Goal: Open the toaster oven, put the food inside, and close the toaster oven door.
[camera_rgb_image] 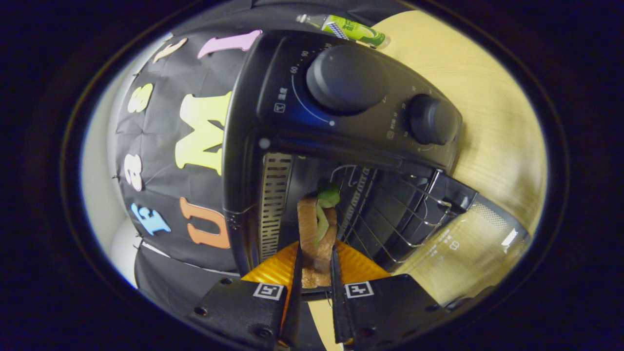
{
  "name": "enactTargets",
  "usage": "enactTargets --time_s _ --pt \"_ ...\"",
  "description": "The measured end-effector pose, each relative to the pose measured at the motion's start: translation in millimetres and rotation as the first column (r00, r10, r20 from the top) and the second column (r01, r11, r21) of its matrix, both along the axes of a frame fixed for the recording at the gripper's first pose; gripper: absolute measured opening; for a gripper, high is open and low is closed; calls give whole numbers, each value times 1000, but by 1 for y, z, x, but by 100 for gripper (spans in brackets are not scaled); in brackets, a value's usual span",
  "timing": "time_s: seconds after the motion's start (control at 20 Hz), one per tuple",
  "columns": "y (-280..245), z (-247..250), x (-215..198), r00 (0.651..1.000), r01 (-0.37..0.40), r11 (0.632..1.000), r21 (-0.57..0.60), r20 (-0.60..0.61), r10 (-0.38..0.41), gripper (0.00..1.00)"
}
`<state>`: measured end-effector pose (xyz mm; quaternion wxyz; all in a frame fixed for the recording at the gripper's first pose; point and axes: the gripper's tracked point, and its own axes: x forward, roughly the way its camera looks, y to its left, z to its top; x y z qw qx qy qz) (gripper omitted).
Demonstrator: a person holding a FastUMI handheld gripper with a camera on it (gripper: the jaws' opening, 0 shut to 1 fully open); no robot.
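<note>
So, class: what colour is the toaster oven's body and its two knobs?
Black, seen in the gripper view: the toaster oven and knobs match. The gripper holds a sandwich at its mouth.

Probably a mock kitchen booth: toaster oven [341, 146] on a wooden table [487, 122], cloth-draped wall [161, 161].

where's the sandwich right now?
In the gripper view, the sandwich is pinched between both fingers of the gripper, at the mouth of the open toaster oven, beside the wire rack.
</note>
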<state>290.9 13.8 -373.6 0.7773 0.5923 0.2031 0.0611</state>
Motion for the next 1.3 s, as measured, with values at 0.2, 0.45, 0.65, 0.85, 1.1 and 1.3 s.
enactTargets --time_s 0.2,0.45,0.65,0.85,1.1,1.3 --pt "13 -10 2 1000 -16 999 -44 -26 15 37" --pt "32 -16 -6 994 -98 974 -204 -62 87 58" --pt "43 -18 -18 981 -184 912 -367 -121 150 78" --pt "45 -16 -43 968 -244 845 -477 -170 184 80" --pt "39 2 -83 957 -289 730 -619 -207 203 100" --pt "37 19 -119 951 -308 606 -733 -218 219 100"
